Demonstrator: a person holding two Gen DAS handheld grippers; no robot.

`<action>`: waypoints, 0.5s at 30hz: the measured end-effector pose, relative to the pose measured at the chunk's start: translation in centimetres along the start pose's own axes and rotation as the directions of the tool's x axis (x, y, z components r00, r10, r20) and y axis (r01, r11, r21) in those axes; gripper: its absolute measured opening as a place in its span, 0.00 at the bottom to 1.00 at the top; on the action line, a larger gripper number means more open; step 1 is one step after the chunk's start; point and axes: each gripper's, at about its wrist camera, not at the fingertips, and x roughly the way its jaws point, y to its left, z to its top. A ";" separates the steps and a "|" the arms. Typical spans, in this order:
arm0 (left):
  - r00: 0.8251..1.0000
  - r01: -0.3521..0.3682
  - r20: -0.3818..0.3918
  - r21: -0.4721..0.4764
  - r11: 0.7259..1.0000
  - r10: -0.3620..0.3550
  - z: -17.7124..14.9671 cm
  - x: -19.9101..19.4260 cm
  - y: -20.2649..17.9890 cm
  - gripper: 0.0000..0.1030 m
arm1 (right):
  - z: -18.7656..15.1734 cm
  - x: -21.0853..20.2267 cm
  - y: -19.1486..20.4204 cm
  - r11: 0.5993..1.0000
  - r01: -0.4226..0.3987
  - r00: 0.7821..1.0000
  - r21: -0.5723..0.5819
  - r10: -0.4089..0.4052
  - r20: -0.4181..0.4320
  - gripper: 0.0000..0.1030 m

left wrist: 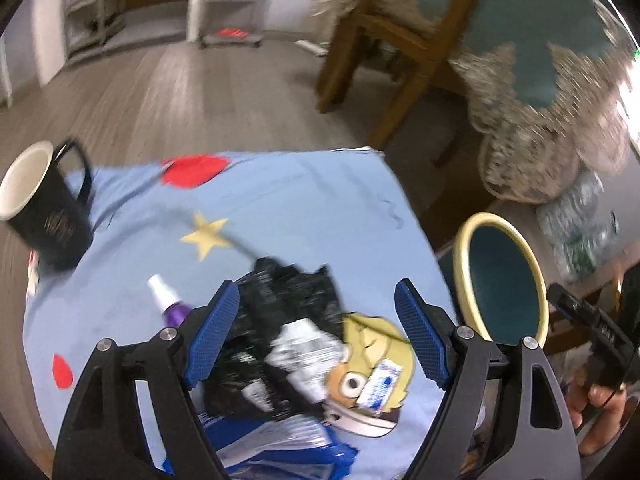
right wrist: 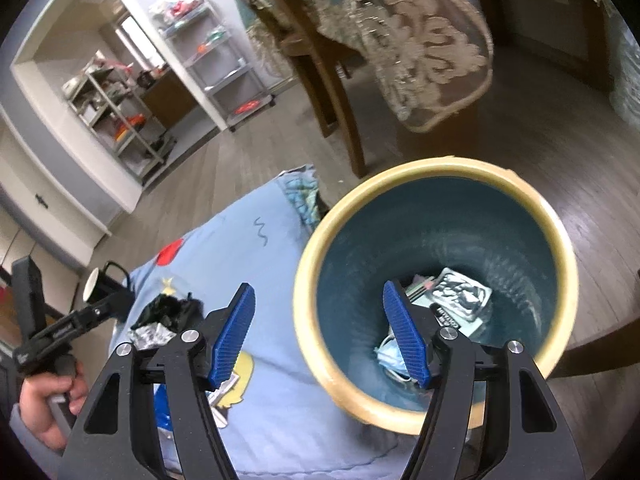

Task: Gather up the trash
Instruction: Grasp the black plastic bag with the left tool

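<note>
A crumpled black plastic bag (left wrist: 280,320) with a silver foil wrapper (left wrist: 308,344) lies on the light blue cartoon cloth (left wrist: 280,208). My left gripper (left wrist: 318,300) is open above the bag, its fingers on either side. A small white and blue wrapper (left wrist: 380,386) lies just right of the bag. The bin (right wrist: 436,292), cream-rimmed and teal inside, stands to the right of the cloth and holds several pieces of trash (right wrist: 448,304). My right gripper (right wrist: 318,304) is open and empty over the bin's near rim. The black bag also shows in the right wrist view (right wrist: 168,312).
A black mug (left wrist: 44,204) stands on the cloth's left edge. A small purple spray bottle (left wrist: 168,300) lies left of the bag. Blue and white packaging (left wrist: 272,440) lies under my left gripper. A wooden chair (left wrist: 400,40) and a lace-edged tablecloth (left wrist: 560,100) stand beyond.
</note>
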 end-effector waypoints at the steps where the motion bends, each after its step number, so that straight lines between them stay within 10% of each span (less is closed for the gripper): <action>1: 1.000 -0.003 -0.008 -0.012 1.000 0.003 -0.1 0.1 0.7 0.76 | -0.1 0.1 0.3 1.000 -0.005 1.000 -0.004 0.005 -0.003 0.66; 8: 0.998 -0.017 -0.067 -0.003 1.000 0.016 -1.1 1.9 1.6 0.68 | -0.5 1.1 2.3 0.998 -0.029 0.999 -0.050 0.028 -0.034 0.66; 15: 0.988 -0.068 -0.133 0.105 0.992 0.082 -1.8 4.0 0.5 0.16 | -0.9 1.6 2.9 0.997 -0.029 0.999 -0.065 0.025 -0.048 0.66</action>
